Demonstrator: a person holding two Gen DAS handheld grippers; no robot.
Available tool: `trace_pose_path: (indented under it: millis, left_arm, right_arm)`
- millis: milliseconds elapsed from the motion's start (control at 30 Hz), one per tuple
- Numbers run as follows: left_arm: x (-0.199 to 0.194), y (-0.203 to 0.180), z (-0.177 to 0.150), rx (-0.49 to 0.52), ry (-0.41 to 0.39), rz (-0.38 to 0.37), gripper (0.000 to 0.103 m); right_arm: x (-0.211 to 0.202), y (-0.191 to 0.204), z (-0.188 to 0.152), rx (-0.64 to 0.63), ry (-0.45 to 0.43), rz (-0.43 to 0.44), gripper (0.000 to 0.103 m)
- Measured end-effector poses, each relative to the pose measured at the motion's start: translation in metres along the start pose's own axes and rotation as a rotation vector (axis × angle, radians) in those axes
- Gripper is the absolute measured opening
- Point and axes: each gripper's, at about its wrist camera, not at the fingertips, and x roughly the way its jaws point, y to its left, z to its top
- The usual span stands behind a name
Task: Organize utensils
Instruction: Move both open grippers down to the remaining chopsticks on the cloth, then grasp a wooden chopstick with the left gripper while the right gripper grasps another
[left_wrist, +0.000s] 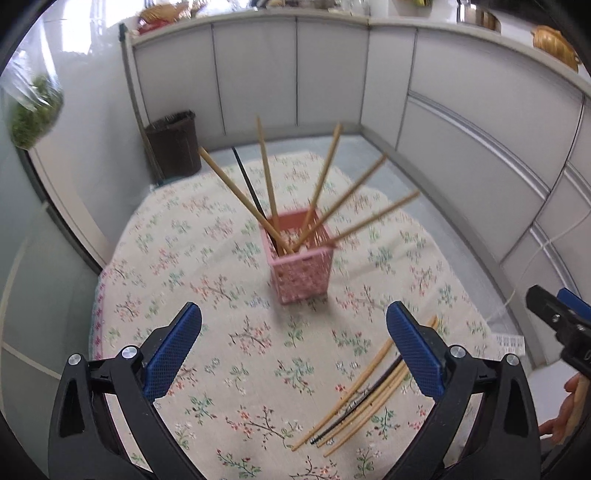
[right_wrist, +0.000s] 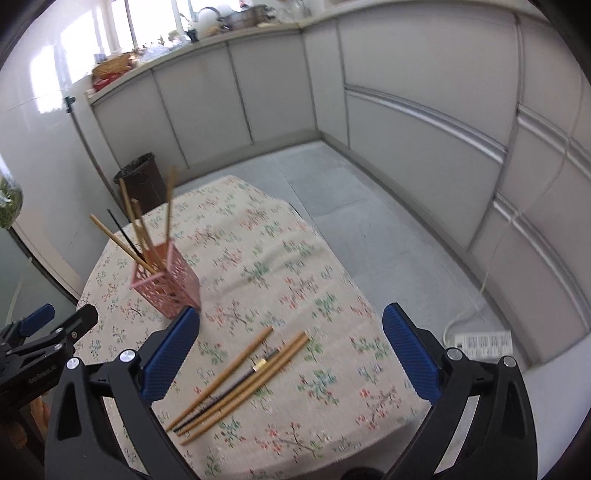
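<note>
task looked abt half done: six chopsticks (left_wrist: 317, 184) already stood fanned out in the pink basket (left_wrist: 301, 275) mid-table, while a loose bunch of chopsticks (right_wrist: 240, 380) still lay flat on the floral cloth (left_wrist: 207, 236), near the front edge, apart from the basket. left gripper (left_wrist: 293, 350) had its jaws wide apart, nothing btwn them; right gripper (right_wrist: 290, 356) likewise spread & empty, hovering over the loose bunch. nothing blocked the way to the sticks. bin (left_wrist: 173, 142) & cabinets (left_wrist: 258, 74) sat well behind, power strip (right_wrist: 480, 341) on the floor.

dark bin (left_wrist: 173, 144) stands beside grey cabinets (left_wrist: 295, 74).
</note>
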Motion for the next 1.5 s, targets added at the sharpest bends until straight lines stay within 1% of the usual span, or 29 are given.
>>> trace_pose_path:
  millis: [167, 267, 367, 400, 467, 500, 533, 567, 667, 767, 800, 867, 933, 1000, 1033, 1100, 1133, 1167, 1200, 1333, 1433, 1500]
  left_arm:
    - [0.034, -0.020, -0.011, 0.032, 0.114, -0.033, 0.096]
    - [0.058, -0.040, -0.016, 0.050, 0.187, -0.071, 0.096]
    - [0.084, -0.067, -0.022, 0.104, 0.252, -0.096, 0.095]
    - [0.091, -0.074, -0.024, 0.115, 0.262, -0.098, 0.094]
    - [0.105, -0.084, -0.025, 0.123, 0.276, -0.097, 0.083]
    - [0.114, -0.089, -0.026, 0.126, 0.289, -0.101, 0.079]
    - [0.120, -0.092, -0.025, 0.126, 0.299, -0.101, 0.072]
    - [0.129, -0.097, -0.026, 0.126, 0.310, -0.097, 0.068]
    - [0.148, -0.104, -0.025, 0.132, 0.326, -0.080, 0.063]
    - [0.161, -0.108, -0.026, 0.132, 0.361, -0.098, 0.060]
    - [0.164, -0.110, -0.027, 0.140, 0.367, -0.094, 0.059]
    - [0.171, -0.112, -0.028, 0.149, 0.378, -0.089, 0.053]
    - [0.174, -0.112, -0.027, 0.147, 0.373, -0.091, 0.053]
    - [0.175, -0.111, -0.025, 0.147, 0.370, -0.092, 0.047]
    - [0.175, -0.111, -0.025, 0.149, 0.369, -0.097, 0.040]
    - [0.175, -0.110, -0.025, 0.155, 0.369, -0.101, 0.035]
    - [0.176, -0.109, -0.024, 0.160, 0.371, -0.109, 0.028]
    - [0.175, -0.108, -0.025, 0.169, 0.372, -0.116, 0.020]
    - [0.175, -0.107, -0.025, 0.175, 0.373, -0.112, 0.016]
    - [0.168, -0.099, -0.031, 0.193, 0.358, -0.108, 0.011]
    - [0.157, -0.088, -0.037, 0.207, 0.321, -0.079, 0.007]
    - [0.145, -0.078, -0.042, 0.218, 0.301, -0.062, 0.007]
  right_arm:
    - [0.019, -0.048, -0.014, 0.136, 0.125, -0.024, 0.097]
    - [0.024, -0.067, -0.016, 0.199, 0.158, -0.031, 0.097]
    - [0.031, -0.083, -0.020, 0.254, 0.193, -0.030, 0.097]
    - [0.033, -0.089, -0.021, 0.275, 0.205, -0.027, 0.097]
    - [0.037, -0.096, -0.023, 0.308, 0.232, -0.022, 0.097]
    - [0.039, -0.099, -0.024, 0.324, 0.244, -0.018, 0.097]
    - [0.040, -0.102, -0.024, 0.342, 0.254, -0.009, 0.097]
    - [0.043, -0.104, -0.025, 0.361, 0.266, 0.004, 0.097]
    - [0.048, -0.107, -0.027, 0.379, 0.287, 0.019, 0.097]
    - [0.051, -0.106, -0.027, 0.371, 0.298, 0.019, 0.097]
    - [0.052, -0.105, -0.027, 0.369, 0.305, 0.019, 0.097]
    - [0.056, -0.105, -0.027, 0.367, 0.317, 0.017, 0.097]
    - [0.058, -0.106, -0.028, 0.375, 0.329, 0.020, 0.097]
    - [0.060, -0.107, -0.029, 0.378, 0.331, 0.017, 0.097]
    - [0.060, -0.107, -0.029, 0.379, 0.331, 0.013, 0.097]
    - [0.061, -0.108, -0.029, 0.380, 0.334, 0.006, 0.097]
    - [0.063, -0.108, -0.030, 0.381, 0.338, 0.002, 0.097]
    - [0.064, -0.108, -0.030, 0.383, 0.343, -0.001, 0.097]
    - [0.066, -0.108, -0.031, 0.385, 0.350, -0.004, 0.097]
    - [0.080, -0.106, -0.035, 0.398, 0.389, -0.011, 0.097]
    - [0.093, -0.100, -0.037, 0.409, 0.412, -0.006, 0.097]
    - [0.105, -0.090, -0.037, 0.419, 0.436, 0.011, 0.097]
